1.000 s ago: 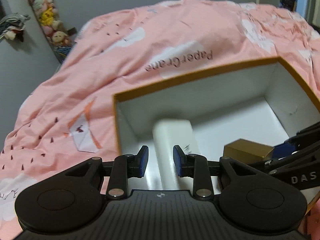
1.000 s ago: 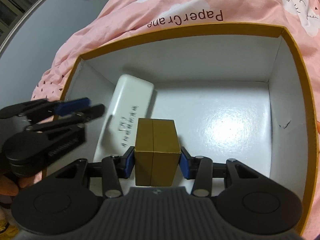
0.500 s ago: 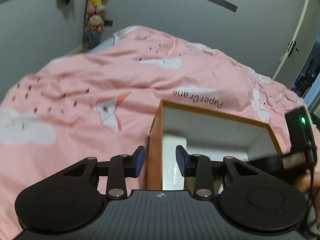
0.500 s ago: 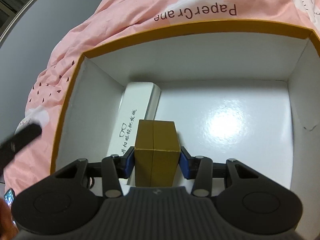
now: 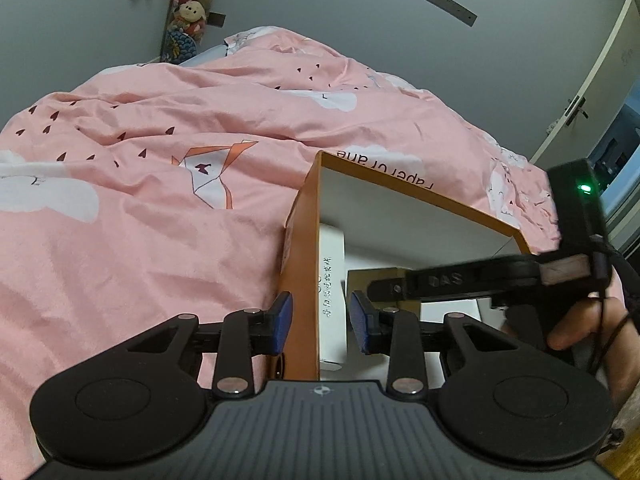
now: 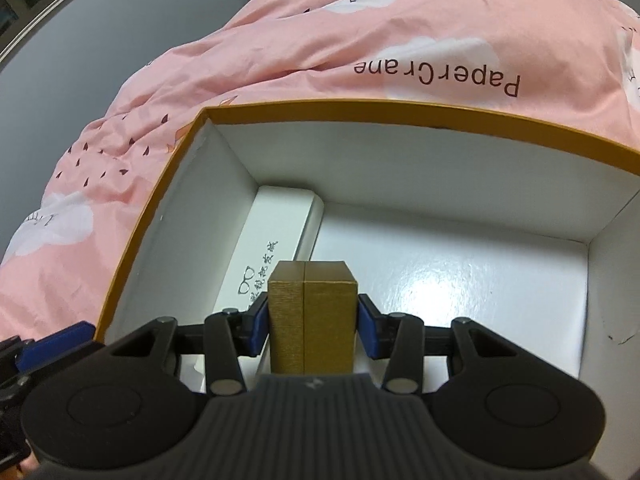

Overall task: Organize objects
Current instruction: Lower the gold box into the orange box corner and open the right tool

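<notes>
An orange box point(image 6: 360, 106) with a white inside lies open on the pink bedspread. A white glasses case point(image 6: 272, 240) lies in it along the left wall. My right gripper point(image 6: 312, 326) is shut on a small gold box point(image 6: 312, 312), held low over the floor of the orange box beside the case. My left gripper point(image 5: 322, 322) straddles the orange box's left wall point(image 5: 304, 240). Its jaws are closing, with a gap still showing at the inner pad. The white case point(image 5: 331, 264) shows just behind the wall. One blue left fingertip point(image 6: 60, 340) shows at the box's near left corner.
The pink bedspread point(image 5: 140, 220) spreads left of and beyond the box. A hand point(image 5: 580, 328) holds the right tool over the box. Grey walls, a door point(image 5: 592, 92) at the right and hanging plush toys point(image 5: 192, 4) lie far back.
My left gripper left the inside of the box, swung left and rolled, and now sits astride the left wall. The right gripper kept the gold box and shifted slightly.
</notes>
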{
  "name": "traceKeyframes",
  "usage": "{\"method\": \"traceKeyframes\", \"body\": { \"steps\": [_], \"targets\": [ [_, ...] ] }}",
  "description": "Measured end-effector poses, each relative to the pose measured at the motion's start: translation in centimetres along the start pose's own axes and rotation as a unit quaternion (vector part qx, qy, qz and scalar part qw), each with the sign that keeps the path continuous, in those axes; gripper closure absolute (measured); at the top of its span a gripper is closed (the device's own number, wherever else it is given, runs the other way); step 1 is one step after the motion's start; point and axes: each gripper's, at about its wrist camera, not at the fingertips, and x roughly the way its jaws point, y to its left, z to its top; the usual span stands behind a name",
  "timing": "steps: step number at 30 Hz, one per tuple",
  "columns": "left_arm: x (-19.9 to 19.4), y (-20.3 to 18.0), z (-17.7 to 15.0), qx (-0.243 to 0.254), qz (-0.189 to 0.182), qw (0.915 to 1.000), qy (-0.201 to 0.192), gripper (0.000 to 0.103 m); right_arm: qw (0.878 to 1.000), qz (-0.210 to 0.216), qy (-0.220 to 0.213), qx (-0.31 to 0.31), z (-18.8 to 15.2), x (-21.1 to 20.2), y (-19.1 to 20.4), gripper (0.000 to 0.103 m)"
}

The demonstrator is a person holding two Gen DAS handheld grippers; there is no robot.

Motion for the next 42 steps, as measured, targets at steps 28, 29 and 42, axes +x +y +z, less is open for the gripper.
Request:
{"method": "traceKeyframes", "body": {
  "steps": [28,29,42],
  "targets": [
    [0.8,0.7,-0.5,-0.021,-0.009,0.9994,0.025,0.069,0.936,0.079,0.239,-0.247,0.5,1.8,3.6,0.049],
    [0.8,0.8,-0.5,-0.023,-0.011,0.9993,0.025,0.069,0.937,0.087,0.239,-0.239,0.7,1.7,3.4,0.048],
    [0.7,1.1,-0.3,-0.025,-0.017,0.9994,0.017,0.069,0.967,0.099,0.225,-0.066,2.5,3.9,0.1,0.082]
  ]
}}
